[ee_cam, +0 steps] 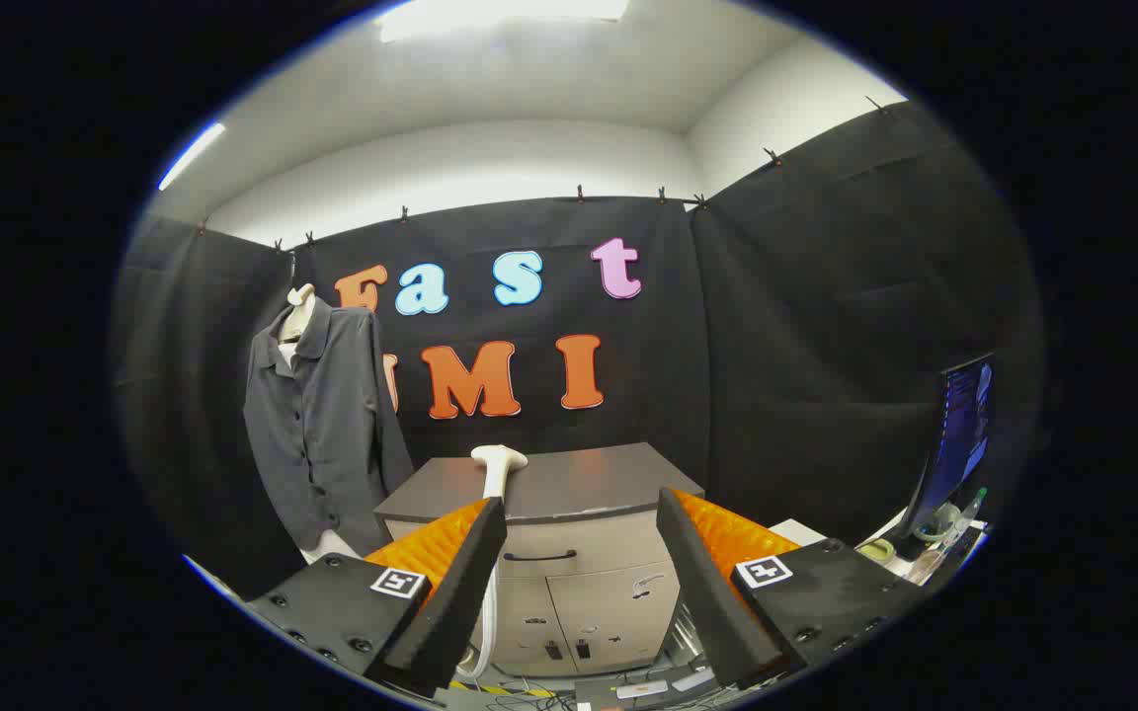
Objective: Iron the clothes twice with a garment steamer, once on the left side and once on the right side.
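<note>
A dark grey buttoned shirt (324, 425) hangs on a pale mannequin torso (298, 314), to the left of the cabinet and well beyond my fingers. The white garment steamer head (498, 462) rests on the front left of the cabinet top (569, 479), and its white hose (489, 617) drops down the cabinet front. My gripper (579, 513) is open, its two fingers spread wide with nothing between them. The steamer head lies just beyond the left fingertip (490, 513), some way off.
The grey cabinet (584, 602) has a drawer and doors below its top. Cables and small devices (628, 691) lie on the floor at its foot. To the right, a monitor (959, 434) stands on a desk with bottles and small items (939, 528).
</note>
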`<action>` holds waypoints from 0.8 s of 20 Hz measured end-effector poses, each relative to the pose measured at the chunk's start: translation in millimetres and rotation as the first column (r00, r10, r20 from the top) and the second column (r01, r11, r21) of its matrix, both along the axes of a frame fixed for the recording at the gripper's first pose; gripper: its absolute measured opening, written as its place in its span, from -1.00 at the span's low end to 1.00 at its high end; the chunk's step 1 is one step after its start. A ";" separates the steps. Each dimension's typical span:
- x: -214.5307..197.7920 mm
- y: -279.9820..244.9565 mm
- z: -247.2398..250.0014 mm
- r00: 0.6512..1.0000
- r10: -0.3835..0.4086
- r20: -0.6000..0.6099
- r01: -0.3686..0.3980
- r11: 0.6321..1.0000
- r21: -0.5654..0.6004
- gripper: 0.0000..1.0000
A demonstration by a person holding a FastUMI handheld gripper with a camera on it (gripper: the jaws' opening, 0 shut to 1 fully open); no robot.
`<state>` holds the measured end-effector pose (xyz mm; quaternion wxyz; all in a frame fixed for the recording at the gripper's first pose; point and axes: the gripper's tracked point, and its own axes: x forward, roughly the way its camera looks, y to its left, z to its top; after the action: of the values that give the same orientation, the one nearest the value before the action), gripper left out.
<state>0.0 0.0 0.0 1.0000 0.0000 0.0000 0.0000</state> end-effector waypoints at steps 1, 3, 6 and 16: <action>0.4 6.0 1.1 1.000 0.006 0.004 -0.006 1.000 -0.004 0.96; -1.8 13.3 2.8 1.000 0.012 0.014 -0.012 1.000 -0.009 0.96; -6.1 15.4 4.2 1.000 0.003 0.024 -0.003 1.000 -0.010 0.96; -15.4 9.6 10.1 0.999 -0.044 0.027 0.045 0.998 -0.032 0.96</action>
<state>-15.4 9.6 10.1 0.9995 -0.0162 -0.0133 -0.0224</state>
